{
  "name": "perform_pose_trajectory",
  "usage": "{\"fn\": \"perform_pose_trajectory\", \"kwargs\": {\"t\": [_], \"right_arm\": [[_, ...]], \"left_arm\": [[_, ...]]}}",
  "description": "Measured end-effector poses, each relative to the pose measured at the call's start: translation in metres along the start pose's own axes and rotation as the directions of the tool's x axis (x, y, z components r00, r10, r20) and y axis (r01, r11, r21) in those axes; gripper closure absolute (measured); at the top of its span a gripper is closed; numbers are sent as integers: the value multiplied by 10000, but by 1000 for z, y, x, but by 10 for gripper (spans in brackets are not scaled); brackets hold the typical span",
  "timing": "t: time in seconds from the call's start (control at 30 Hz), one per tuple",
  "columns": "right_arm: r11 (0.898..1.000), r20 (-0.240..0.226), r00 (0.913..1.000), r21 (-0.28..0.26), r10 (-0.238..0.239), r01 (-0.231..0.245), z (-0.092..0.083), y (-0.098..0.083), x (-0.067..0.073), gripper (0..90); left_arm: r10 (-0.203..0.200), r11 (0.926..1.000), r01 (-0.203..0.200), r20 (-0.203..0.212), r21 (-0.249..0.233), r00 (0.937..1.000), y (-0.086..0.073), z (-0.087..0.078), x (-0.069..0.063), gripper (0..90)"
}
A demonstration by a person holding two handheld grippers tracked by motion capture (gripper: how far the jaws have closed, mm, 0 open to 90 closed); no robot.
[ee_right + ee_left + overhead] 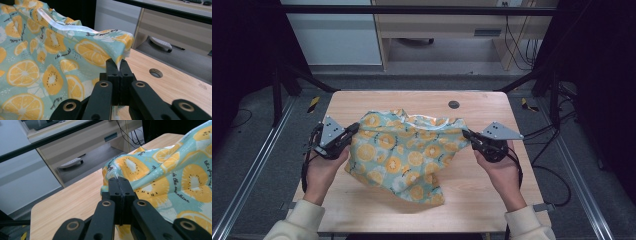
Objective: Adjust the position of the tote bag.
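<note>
A teal cloth printed with orange and kiwi slices hangs stretched between both grippers above the wooden table. My left gripper is shut on the cloth's left edge; in the left gripper view the closed jaws pinch the cloth at the gripper. My right gripper is shut on the right edge; the right gripper view has the cloth rising from the gripper. The cloth's lower corner droops onto the table near the front.
A round dark grommet hole sits near the table's far edge, also the hole in the right gripper view. Black frame posts stand at the table's sides. Behind the table is a cabinet with cables.
</note>
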State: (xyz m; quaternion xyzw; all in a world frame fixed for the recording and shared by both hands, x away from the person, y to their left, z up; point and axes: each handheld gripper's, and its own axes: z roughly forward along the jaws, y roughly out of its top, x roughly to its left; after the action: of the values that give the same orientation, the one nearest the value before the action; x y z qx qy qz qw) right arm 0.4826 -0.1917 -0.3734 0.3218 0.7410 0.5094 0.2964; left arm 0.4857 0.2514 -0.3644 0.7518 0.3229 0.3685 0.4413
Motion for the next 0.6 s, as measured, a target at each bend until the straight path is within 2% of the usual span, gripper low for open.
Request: {"fn": "perform_pose_trajectory", "kwargs": {"t": [0.17, 0.43, 0.6], "right_arm": [[10000, -45, 10000, 44, 32, -32, 0, -8, 4, 900], [10000, -155, 9999, 42, 36, -35, -4, -18, 11, 900], [9999, -231, 9997, 76, -119, 120, -7, -24, 19, 900]], "left_arm": [[-214, 9998, 214, 18, -24, 9998, -7, -1, -2, 900], [-280, 9996, 280, -6, -108, 9996, -17, -10, -7, 900], [-434, 9987, 434, 11, -253, 9991, -28, -17, -10, 900]]}}
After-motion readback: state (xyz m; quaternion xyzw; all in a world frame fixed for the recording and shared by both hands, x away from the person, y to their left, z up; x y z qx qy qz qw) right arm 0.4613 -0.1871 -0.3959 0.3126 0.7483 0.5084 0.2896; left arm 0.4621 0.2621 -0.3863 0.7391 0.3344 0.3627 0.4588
